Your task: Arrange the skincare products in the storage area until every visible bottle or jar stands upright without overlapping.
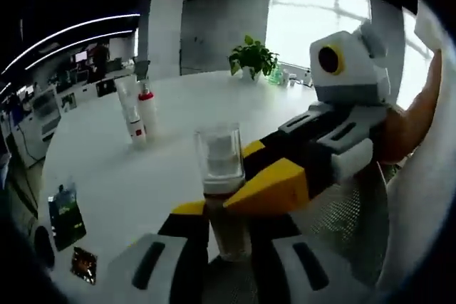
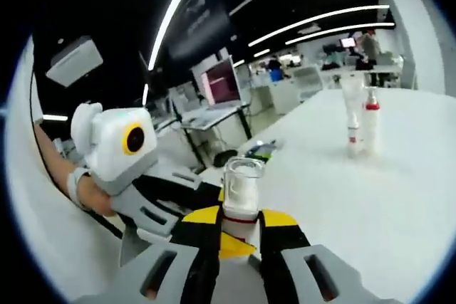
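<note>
1. While both jaw pairs clamp it, the clear jar (image 1: 221,176) stands upright between the left hand-held gripper (image 1: 226,236) and the right hand-held gripper (image 2: 239,236).
2. Well ahead, the white tube (image 1: 129,108) and red-capped bottle (image 1: 147,109) stand touching on the bench (image 1: 128,176).

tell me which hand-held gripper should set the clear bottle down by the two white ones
Probably the left hand-held gripper: its jaws clasp the clear bottle low on its body, while the right hand-held gripper pinches it from the side. The white bottles stand upright ahead.

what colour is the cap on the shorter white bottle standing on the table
Red; the white bottle shows it best in the left gripper view.
</note>
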Available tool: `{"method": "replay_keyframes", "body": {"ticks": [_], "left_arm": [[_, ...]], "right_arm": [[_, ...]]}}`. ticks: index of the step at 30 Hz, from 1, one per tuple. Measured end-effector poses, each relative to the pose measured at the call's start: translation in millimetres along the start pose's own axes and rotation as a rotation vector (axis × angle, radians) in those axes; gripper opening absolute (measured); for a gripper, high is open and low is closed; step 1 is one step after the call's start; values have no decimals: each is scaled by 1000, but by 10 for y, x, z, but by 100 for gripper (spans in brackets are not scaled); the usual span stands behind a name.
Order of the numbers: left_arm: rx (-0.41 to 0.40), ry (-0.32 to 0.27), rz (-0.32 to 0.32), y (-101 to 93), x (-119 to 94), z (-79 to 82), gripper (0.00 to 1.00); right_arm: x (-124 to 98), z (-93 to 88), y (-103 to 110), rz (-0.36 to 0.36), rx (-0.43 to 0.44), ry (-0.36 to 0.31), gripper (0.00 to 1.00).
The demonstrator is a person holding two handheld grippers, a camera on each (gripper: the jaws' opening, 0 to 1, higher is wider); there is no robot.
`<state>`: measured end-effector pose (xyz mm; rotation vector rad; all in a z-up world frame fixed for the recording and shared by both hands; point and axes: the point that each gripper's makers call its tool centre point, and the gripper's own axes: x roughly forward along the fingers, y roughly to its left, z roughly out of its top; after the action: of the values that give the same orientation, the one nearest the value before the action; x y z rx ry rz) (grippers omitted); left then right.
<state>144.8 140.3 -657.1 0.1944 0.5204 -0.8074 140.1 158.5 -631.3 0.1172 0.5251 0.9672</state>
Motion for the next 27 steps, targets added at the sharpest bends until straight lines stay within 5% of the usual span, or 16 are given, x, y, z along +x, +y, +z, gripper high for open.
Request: {"method": "replay_keyframes", "body": {"ticks": [27], "left_arm": [[103, 8, 24, -14, 130, -46, 20]], "right_arm": [[-20, -112, -176, -53, 45, 52, 15]]}}
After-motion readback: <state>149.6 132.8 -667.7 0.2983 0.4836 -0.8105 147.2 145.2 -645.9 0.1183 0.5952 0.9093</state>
